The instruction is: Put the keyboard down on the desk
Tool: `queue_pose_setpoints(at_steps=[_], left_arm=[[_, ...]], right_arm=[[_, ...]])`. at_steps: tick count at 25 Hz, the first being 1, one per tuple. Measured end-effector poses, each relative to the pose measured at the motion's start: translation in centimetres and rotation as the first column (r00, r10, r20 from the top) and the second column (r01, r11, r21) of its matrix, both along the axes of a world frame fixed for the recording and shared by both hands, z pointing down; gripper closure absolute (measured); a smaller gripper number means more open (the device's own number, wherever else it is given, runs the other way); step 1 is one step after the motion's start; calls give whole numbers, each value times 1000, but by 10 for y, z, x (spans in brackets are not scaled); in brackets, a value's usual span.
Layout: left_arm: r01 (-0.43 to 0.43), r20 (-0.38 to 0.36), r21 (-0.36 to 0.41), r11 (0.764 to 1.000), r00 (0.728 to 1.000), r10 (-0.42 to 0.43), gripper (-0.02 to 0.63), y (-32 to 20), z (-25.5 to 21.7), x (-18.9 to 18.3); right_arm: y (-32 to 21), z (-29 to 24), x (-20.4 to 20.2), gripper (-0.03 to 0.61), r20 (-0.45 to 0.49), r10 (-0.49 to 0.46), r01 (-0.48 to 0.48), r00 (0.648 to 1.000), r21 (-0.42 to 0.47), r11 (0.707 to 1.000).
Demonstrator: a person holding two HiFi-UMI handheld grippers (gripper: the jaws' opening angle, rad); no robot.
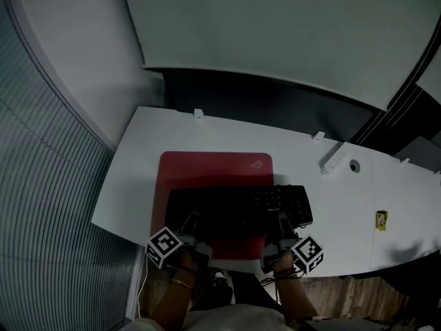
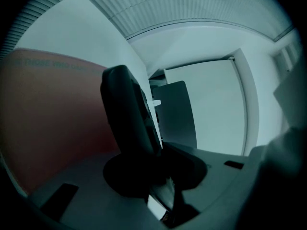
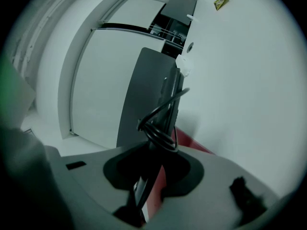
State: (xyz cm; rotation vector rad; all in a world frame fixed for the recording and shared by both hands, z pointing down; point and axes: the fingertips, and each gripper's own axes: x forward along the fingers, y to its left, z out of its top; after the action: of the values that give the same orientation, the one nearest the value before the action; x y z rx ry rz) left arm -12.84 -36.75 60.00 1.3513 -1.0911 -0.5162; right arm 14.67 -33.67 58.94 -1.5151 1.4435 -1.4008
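A black keyboard (image 1: 238,208) hangs flat over the front half of a red desk mat (image 1: 213,169) on the white desk (image 1: 138,164). My left gripper (image 1: 191,221) is shut on the keyboard's near left edge, my right gripper (image 1: 282,223) on its near right edge. In the left gripper view the keyboard (image 2: 127,111) runs edge-on between the jaws, with the red mat (image 2: 48,114) beside it. The right gripper view shows the keyboard (image 3: 160,104) edge-on too, with a coiled black cable (image 3: 160,123) at the jaws. Whether the keyboard touches the mat I cannot tell.
A white power strip (image 1: 333,159) and a round cable hole (image 1: 354,165) lie on the desk at the right. A small yellow tag (image 1: 381,219) sits further right. A grey partition (image 1: 275,33) stands behind the desk. Ribbed flooring (image 1: 48,205) lies to the left.
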Motion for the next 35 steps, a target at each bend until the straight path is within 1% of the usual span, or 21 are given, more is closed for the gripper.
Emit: queue_pose_setpoints(at_steps=[9,21,25,30,35], left_arm=[[0,9,-50,999,1000,1,497,-30,22,-5],[-16,14,-103,995,1000,17,497,-55,40,-1],[-22,16,-123,992,1000,24,497,-57,46,0],[-11,14,-128,992,1000,13,499,-59,50,2],[-13,32,-174,985,999,19,492,-55,53,2]], right_arm=[[-32,22,-4,476,5,-5,6,1000,-50,999],[-52,41,-2,476,13,13,-11,1000,-101,995],[-55,47,-1,476,13,19,-18,1000,-113,993],[-60,51,2,476,15,9,-7,1000,-113,994],[-58,55,2,476,22,11,-8,1000,-146,989]])
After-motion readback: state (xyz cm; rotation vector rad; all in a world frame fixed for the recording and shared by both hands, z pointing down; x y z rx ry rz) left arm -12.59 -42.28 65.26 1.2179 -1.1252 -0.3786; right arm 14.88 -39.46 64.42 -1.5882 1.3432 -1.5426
